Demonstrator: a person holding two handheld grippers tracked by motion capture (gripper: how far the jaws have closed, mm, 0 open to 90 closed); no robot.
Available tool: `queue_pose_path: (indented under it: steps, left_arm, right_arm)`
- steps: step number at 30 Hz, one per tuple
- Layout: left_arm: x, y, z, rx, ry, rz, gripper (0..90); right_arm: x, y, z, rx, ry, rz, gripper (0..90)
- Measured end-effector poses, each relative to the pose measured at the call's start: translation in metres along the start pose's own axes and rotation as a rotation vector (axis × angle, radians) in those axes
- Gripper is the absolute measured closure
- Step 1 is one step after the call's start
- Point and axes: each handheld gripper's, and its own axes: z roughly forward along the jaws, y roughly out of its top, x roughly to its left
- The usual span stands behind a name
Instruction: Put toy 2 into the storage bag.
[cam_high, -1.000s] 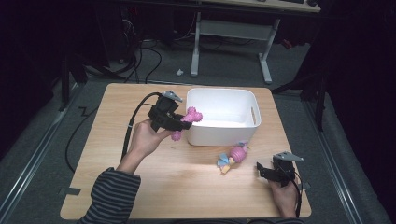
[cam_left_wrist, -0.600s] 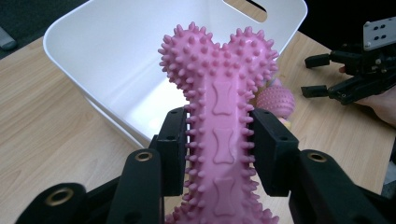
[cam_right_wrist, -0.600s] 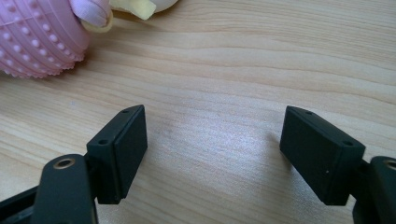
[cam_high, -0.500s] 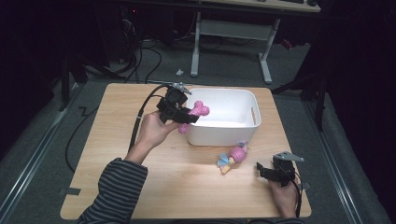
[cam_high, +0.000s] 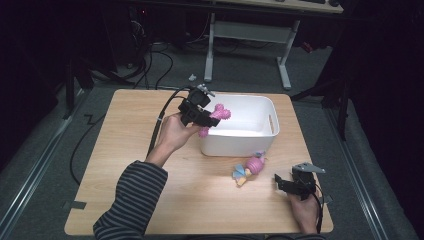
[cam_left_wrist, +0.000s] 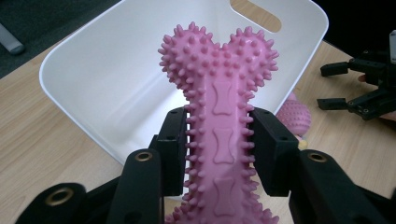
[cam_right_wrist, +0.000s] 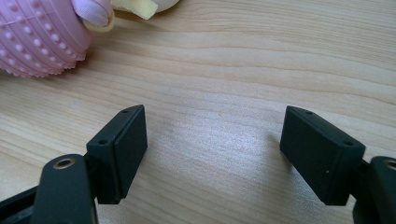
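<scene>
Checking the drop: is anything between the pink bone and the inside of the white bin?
Nothing visible. The left gripper holds the bone over the bin's near rim, and the part of the bin's inside that shows looks bare.

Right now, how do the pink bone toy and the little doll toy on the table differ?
The pink bone toy is clamped in the left gripper and held above the white bin's near left corner; the doll toy lies loose on the table in front of the bin. The bone is all pink; the doll has a pink head and yellow and blue parts. Both have knobbly pink surfaces.
</scene>
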Motion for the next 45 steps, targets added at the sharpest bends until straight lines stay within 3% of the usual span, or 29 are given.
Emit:
queue_pose_path:
  steps: [8, 24, 38, 45]
  left_arm:
    - [0.002, 0.009, 0.013, -0.014, 0.008, -0.009, 59.2]
    - [0.01, 0.01, 0.043, 0.003, 0.029, -0.019, 59.0]
    - [0.015, 0.009, 0.051, 0.003, 0.032, -0.04, 58.9]
    - [0.014, 0.009, 0.058, 0.029, 0.056, -0.014, 58.9]
  right_arm:
    - [0.0, 0.0, 0.0, 0.0, 0.003, 0.0, 23.0]
    - [0.0, 0.0, 0.0, 0.0, 0.004, 0.0, 23.0]
    - [0.0, 0.0, 0.0, 0.0, 0.004, -0.001, 23.0]
    - [0.0, 0.0, 0.0, 0.0, 0.005, 0.0, 23.0]
